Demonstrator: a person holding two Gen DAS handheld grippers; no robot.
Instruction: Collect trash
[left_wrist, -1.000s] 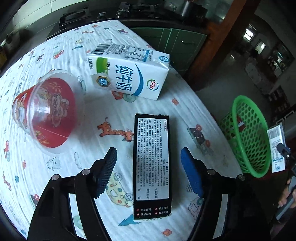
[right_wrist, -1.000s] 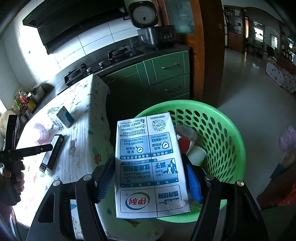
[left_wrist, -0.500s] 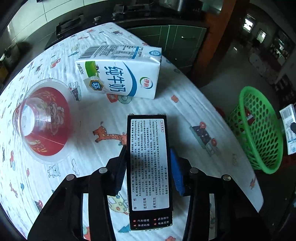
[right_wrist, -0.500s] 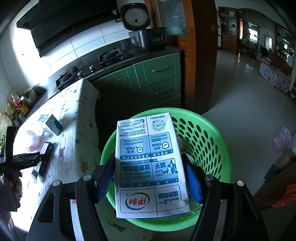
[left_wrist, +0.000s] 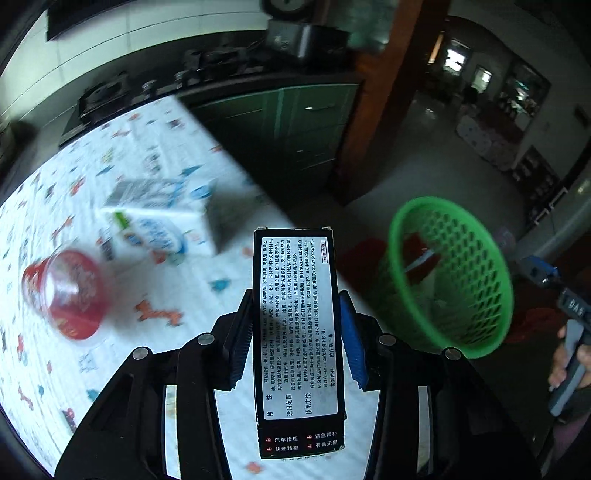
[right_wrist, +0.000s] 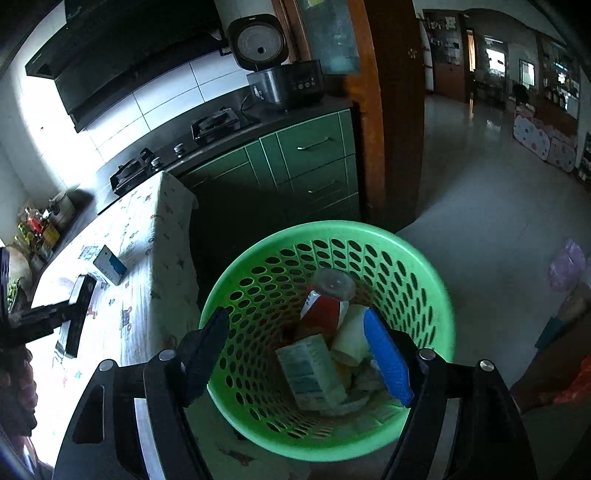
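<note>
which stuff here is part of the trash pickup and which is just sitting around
Job:
- black box, held in left hand-held gripper
- milk carton
- red cup
- green basket

Lying about:
- rice cooker
- gas stove

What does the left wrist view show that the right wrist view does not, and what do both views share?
Only the left wrist view shows the red clear-lidded plastic cup on the table.

Only the right wrist view shows the trash inside the basket: a pale blue-printed carton and a red cup, seen between the opening, empty jaws.

Both show the green perforated plastic basket, the long black box and the white milk carton.
</note>
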